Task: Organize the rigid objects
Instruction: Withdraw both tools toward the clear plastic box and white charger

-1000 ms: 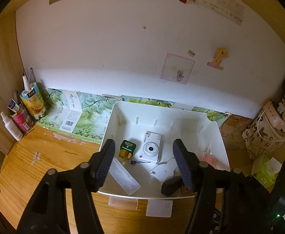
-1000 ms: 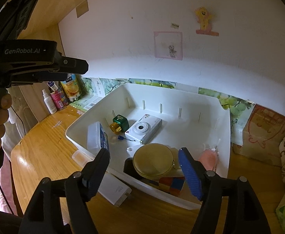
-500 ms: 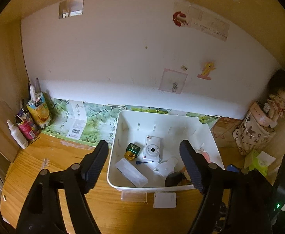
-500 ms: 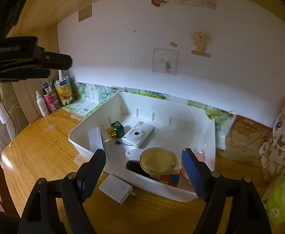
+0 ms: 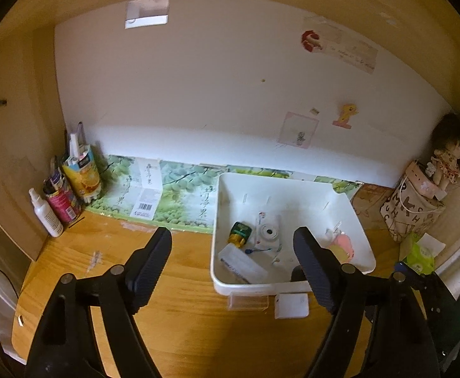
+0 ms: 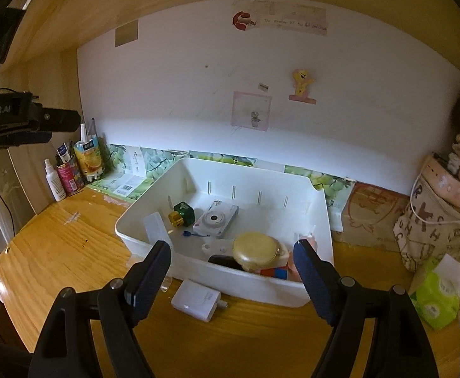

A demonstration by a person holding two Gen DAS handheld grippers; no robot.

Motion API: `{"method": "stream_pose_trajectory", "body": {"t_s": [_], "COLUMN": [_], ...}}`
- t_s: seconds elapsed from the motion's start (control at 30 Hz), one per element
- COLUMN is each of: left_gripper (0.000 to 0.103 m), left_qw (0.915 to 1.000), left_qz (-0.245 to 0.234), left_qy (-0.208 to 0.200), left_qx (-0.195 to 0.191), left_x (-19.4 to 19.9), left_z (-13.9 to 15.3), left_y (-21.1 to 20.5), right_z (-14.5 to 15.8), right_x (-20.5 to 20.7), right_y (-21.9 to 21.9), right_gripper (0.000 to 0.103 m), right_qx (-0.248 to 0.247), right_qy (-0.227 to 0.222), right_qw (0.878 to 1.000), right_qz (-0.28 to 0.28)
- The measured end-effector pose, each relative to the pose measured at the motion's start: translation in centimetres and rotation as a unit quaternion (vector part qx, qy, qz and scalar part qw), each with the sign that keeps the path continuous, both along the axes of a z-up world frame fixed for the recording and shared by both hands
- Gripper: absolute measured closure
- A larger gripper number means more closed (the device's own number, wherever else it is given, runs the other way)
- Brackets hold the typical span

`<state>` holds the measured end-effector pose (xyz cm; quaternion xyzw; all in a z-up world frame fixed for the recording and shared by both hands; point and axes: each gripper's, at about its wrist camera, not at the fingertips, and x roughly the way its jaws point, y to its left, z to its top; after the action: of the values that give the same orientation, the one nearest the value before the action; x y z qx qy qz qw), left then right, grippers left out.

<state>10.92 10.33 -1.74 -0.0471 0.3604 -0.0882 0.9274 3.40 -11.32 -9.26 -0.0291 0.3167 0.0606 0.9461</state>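
wall point(image 6: 198, 94): white, stickered | desk point(image 6: 56, 236): wood | side panels point(image 5: 12, 126): wood

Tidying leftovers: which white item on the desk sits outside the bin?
The white charger block lies on the wood against the bin's front wall; the white camera lies inside.

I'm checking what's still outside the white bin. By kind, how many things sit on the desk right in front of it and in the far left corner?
White charger: 1
Clear plastic piece: 1
White spray bottle: 1
Red can: 1
Orange juice carton: 1
Total: 5
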Motion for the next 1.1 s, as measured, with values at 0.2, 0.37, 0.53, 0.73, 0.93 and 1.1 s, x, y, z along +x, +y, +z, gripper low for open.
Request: {"method": "stream_pose_trajectory", "body": {"t_s": [0.2,0.37,0.53,0.73,0.93,1.1], "left_gripper": [0.021,0.021,0.021,0.021,0.021,0.021], "left_qw": [0.9994,0.9983,0.9963,0.991,0.9815,0.9726], "left_qz": [-0.001,-0.014,-0.038,-0.068,-0.086,-0.078], "left_qy": [0.029,0.053,0.075,0.115,0.171,0.219], "left_qx": [-0.019,-0.02,-0.017,-0.004,0.005,0.002], "left_x": [-0.4,-0.8,-1.3,-1.4,-0.7,0.6], "left_z": [-1.7,-3.4,-4.9,-6.8,-8.9,-10.6], "left_y": [2.1,2.9,3.0,2.1,0.7,-0.3], "right_z": [-0.7,-1.7,-2.7,-3.9,-5.1,-6.4], "right_x": [-1.6,-2.8,-3.8,-4.6,-4.1,-3.2], "right_y": [1.4,2.3,3.0,3.6,3.7,3.9], "right_gripper": [0.022,0.022,0.022,0.022,0.022,0.022], "right_qx": [0.001,0.002,0.003,0.002,0.006,-0.007], "right_qy": [0.014,0.029,0.041,0.052,0.063,0.066], "right_qw": [1.0,0.999,0.998,0.997,0.997,0.998], "right_qz": [-0.016,-0.033,-0.049,-0.054,-0.047,-0.021]}}
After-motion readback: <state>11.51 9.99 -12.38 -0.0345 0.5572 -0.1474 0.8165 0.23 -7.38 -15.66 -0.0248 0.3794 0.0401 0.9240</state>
